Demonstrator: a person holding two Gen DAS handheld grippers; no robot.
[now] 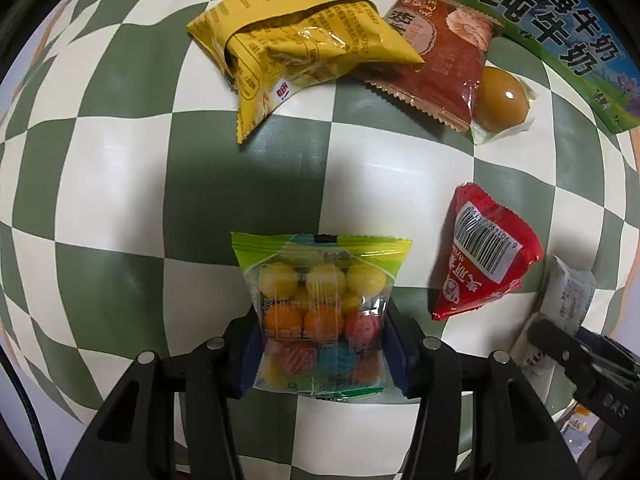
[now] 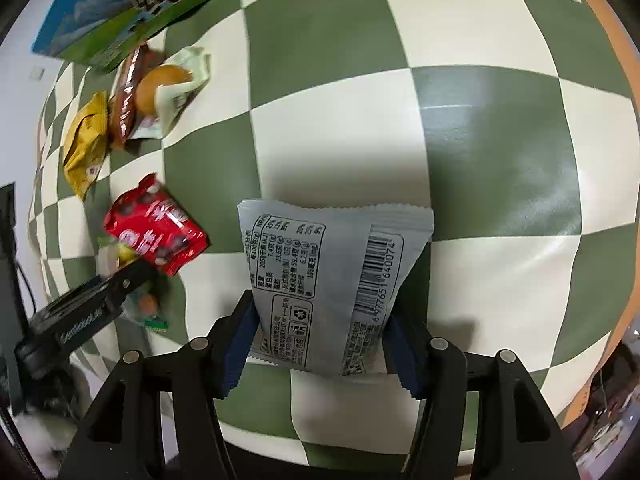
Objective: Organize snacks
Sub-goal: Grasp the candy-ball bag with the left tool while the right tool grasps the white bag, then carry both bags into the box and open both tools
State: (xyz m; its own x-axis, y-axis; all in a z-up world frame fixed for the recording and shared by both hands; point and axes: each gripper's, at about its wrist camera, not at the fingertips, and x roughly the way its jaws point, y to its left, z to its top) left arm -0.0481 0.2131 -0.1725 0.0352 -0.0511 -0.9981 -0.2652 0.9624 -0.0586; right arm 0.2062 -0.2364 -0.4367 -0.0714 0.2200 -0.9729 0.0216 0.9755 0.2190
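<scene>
My left gripper (image 1: 320,344) is shut on a clear bag of coloured candy balls (image 1: 320,300) with a green top seal; its blue pads press both sides. My right gripper (image 2: 320,340) is shut on a pale grey snack packet (image 2: 332,276) showing a barcode and nutrition print. Both point down over a green-and-white checkered cloth (image 1: 120,160). A red packet (image 1: 484,252) lies right of the candy bag. Farther off lie a yellow bag (image 1: 296,48), a brown-red packet (image 1: 440,52) and a wrapped brown egg (image 1: 500,96). The right gripper with its packet (image 1: 568,304) shows at the left view's right edge.
A green and blue milk carton box (image 1: 568,40) lies along the far edge of the cloth. The left gripper (image 2: 100,296) shows at the left in the right wrist view, beside the red packet (image 2: 156,224). Bare checkered cloth (image 2: 480,120) spreads to the right there.
</scene>
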